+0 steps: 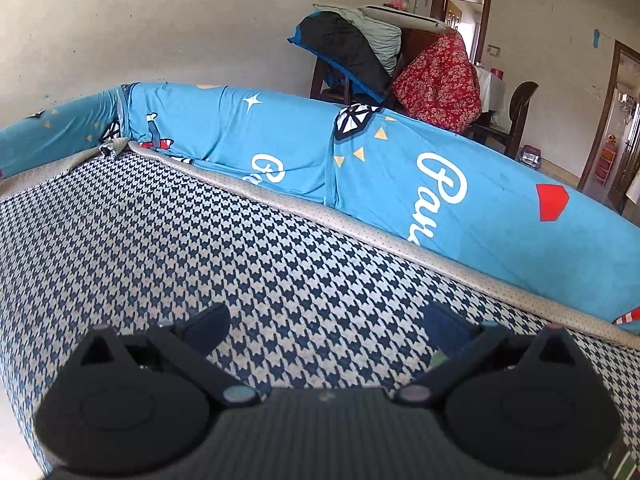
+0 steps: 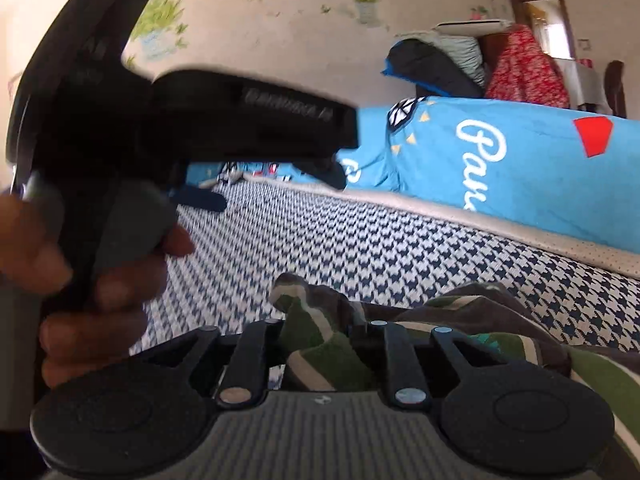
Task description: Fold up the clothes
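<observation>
A garment (image 2: 472, 316) with green, cream and dark brown stripes lies bunched on the houndstooth sofa seat (image 2: 360, 240), low in the right wrist view. My right gripper (image 2: 320, 326) is shut on a fold of it, and the cloth hides the fingertips. In the same view a hand (image 2: 100, 292) holds my left gripper (image 2: 272, 186) up at the left, above the seat, with its fingers (image 2: 200, 200) spread apart. The left wrist view shows that gripper (image 1: 326, 328) open over the bare seat (image 1: 200, 240), with nothing between the fingers. No garment shows there.
A blue printed backrest cover (image 1: 400, 168) runs along the far side of the seat behind a beige piped edge (image 1: 400, 248). Behind it, a chair holds a pile of bedding (image 1: 360, 48) and a red floral cloth (image 1: 440, 80). The seat's front edge (image 1: 16, 380) drops off at lower left.
</observation>
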A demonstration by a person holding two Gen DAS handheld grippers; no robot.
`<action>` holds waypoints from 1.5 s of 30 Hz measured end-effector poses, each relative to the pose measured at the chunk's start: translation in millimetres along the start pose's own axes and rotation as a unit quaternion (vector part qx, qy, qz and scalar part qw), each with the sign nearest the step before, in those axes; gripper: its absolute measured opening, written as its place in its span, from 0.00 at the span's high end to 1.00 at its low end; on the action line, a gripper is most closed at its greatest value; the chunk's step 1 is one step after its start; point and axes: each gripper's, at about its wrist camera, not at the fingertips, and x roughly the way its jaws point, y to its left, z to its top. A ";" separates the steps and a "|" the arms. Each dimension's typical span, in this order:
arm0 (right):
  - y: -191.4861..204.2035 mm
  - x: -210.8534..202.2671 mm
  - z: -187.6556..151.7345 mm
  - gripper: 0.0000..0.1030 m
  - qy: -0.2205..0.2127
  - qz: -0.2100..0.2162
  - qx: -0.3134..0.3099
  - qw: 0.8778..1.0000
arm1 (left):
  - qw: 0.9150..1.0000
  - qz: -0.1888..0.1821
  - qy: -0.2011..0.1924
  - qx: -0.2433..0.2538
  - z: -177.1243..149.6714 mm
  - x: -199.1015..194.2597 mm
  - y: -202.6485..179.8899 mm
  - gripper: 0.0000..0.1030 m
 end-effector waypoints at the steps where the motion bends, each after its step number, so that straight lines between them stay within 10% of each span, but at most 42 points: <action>1: 2.8 -1.6 -0.9 0.76 0.005 -0.003 -0.009 1.000 | 1.000 -0.001 0.001 0.001 -0.1 -0.1 -0.4 0.00; 6: -6.2 -30.8 5.6 0.72 -0.010 -0.029 -0.008 1.000 | 1.000 -0.017 0.007 0.017 -5.7 -1.6 -11.9 0.00; 11: -39.9 -70.0 3.9 0.46 -0.027 -0.117 0.006 0.993 | 0.996 -0.052 0.023 0.062 -20.6 -2.0 -41.8 0.00; 27: -132.3 -135.8 -36.2 0.41 0.057 -0.311 0.104 0.943 | 0.971 -0.151 0.070 0.173 -75.8 -7.8 -132.0 0.00; 36: -158.7 -140.9 -62.0 0.41 0.106 -0.341 0.163 0.920 | 0.968 -0.122 0.097 0.197 -95.2 7.7 -160.0 0.00; 45: -169.0 -121.9 -68.7 0.35 0.077 -0.292 0.163 0.939 | 0.967 -0.097 0.123 0.200 -99.4 25.1 -163.2 0.00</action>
